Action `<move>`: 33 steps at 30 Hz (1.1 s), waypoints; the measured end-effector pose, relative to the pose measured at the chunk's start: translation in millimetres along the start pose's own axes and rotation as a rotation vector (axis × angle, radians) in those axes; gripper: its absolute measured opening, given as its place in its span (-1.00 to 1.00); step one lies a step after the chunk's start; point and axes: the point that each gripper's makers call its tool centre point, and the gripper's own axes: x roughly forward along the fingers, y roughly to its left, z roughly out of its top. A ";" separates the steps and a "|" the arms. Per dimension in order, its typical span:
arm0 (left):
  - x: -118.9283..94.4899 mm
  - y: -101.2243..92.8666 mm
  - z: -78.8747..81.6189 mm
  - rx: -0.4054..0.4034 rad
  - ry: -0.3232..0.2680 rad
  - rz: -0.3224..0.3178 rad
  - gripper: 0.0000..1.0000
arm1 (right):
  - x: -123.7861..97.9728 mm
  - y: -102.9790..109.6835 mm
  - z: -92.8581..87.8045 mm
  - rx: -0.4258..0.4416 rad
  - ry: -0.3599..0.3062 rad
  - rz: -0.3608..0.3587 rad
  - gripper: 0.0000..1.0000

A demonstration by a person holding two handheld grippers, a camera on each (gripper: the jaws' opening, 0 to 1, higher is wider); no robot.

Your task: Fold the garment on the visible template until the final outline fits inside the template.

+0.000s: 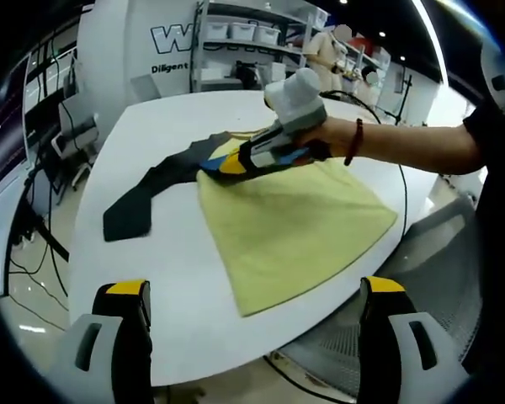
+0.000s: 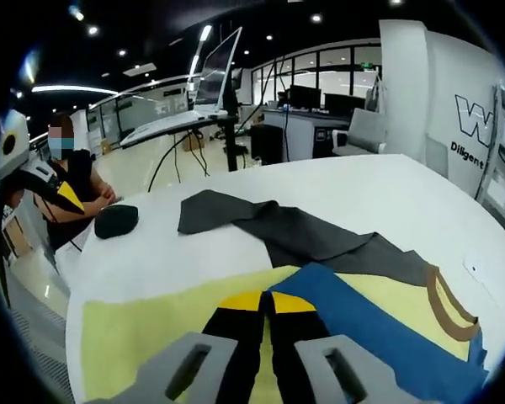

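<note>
Matt, soft woven cloth on the yellow template (image 1: 299, 223), faintly napped. Dull dark-grey and blue fabric on the garment (image 2: 320, 240), tan ribbed collar. Smooth white counter (image 1: 151, 160), slightly glossy. Hard plastic on the right hand-held gripper (image 2: 267, 307), black with yellow tips.

Dark grey and blue garment (image 2: 320, 244), partly folded, lying across yellow template (image 1: 295, 227), sleeve trailing off it
</note>
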 end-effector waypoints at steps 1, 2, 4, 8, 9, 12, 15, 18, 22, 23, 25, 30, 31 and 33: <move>0.2 -0.7 0.5 0.006 0.002 -0.003 0.98 | 4.7 -1.1 -5.4 0.015 0.016 0.007 -1.00; 0.1 -0.8 1.1 0.009 0.001 -0.003 0.98 | 7.5 -2.3 -8.0 0.031 0.024 0.010 -1.00; -0.8 -0.7 2.1 0.009 -0.002 -0.003 0.98 | 9.7 -0.4 -13.3 0.057 0.032 0.015 -1.00; -3.2 0.7 0.5 0.010 0.000 0.001 0.98 | 13.2 5.2 -22.7 0.081 0.056 0.023 -1.00; -3.7 1.0 -0.3 0.010 0.003 0.004 0.98 | 14.4 6.0 -24.4 0.086 0.059 0.024 -1.00; -4.7 1.1 -1.1 0.009 0.003 0.005 0.98 | 16.7 6.4 -25.6 0.104 0.063 0.033 -1.00; -5.1 1.1 -0.6 0.009 0.000 0.007 0.98 | 17.9 5.3 -25.3 0.106 0.064 0.031 -1.00; -4.7 0.7 0.4 0.011 -0.002 0.006 0.98 | 18.9 5.8 -25.3 0.113 0.066 0.034 -1.00; -4.0 -0.8 1.3 0.014 -0.003 0.001 0.98 | 17.8 10.7 -23.8 0.151 0.062 0.049 -0.93; -3.9 -1.1 1.4 0.013 -0.003 0.001 0.98 | 15.4 13.6 -23.4 0.206 0.073 0.057 -0.81; -3.8 -1.0 1.7 0.013 -0.004 0.002 0.98 | 12.4 11.3 -17.2 0.234 0.042 0.045 -0.58; -3.5 2.2 4.4 0.005 -0.011 0.021 0.98 | -1.4 3.4 -5.1 0.345 -0.005 0.025 -0.17; -3.4 2.6 4.9 0.004 -0.012 0.023 0.98 | -3.1 2.0 -3.5 0.358 -0.013 0.020 -0.10; -3.3 2.8 6.4 0.004 -0.016 0.025 0.98 | -5.2 -0.5 -2.1 0.359 -0.017 0.013 0.07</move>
